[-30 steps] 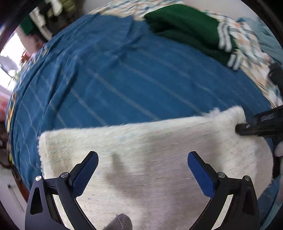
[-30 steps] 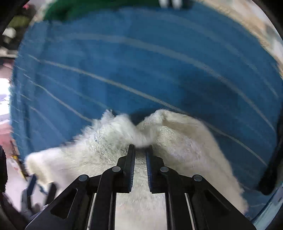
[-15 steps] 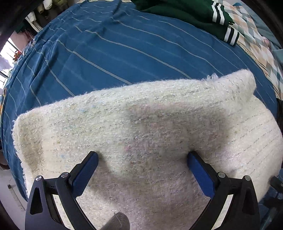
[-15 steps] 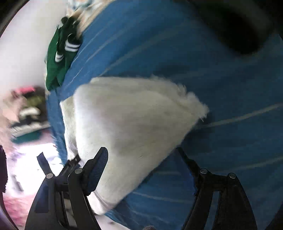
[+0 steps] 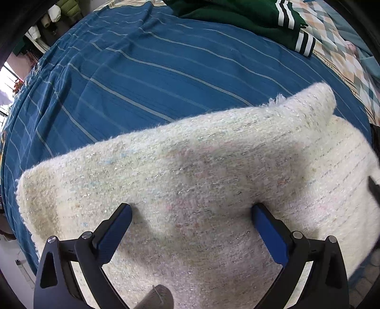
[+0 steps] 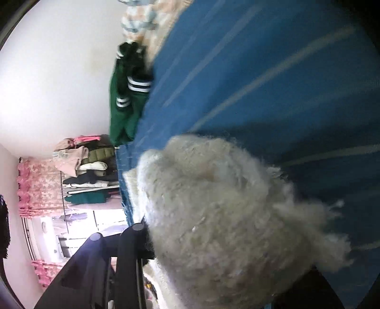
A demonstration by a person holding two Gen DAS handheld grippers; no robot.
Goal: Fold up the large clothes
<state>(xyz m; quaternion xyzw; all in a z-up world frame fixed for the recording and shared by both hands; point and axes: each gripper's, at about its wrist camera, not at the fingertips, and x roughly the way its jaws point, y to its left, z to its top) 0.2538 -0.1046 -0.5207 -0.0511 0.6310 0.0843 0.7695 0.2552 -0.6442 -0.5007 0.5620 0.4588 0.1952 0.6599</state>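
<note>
Left wrist view: my left claw (image 5: 191, 219) is spread wide, pressing on the fuzzy cream garment (image 5: 201, 180), gripping nothing.
Garment: fills the lower frame, long axis left-right, raised corner upper right.
Right claw (image 6: 213, 237): buried in fluff, can't tell its state, but it's nearer that corner.
Surface: blue striped bedspread (image 5: 154, 71).
Room: green clothes (image 5: 237, 14) along the top; clothes rack (image 6: 87, 171) at the right view's left.

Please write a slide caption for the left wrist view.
Open left claw over a cream garment on a blue striped sheet.
</note>
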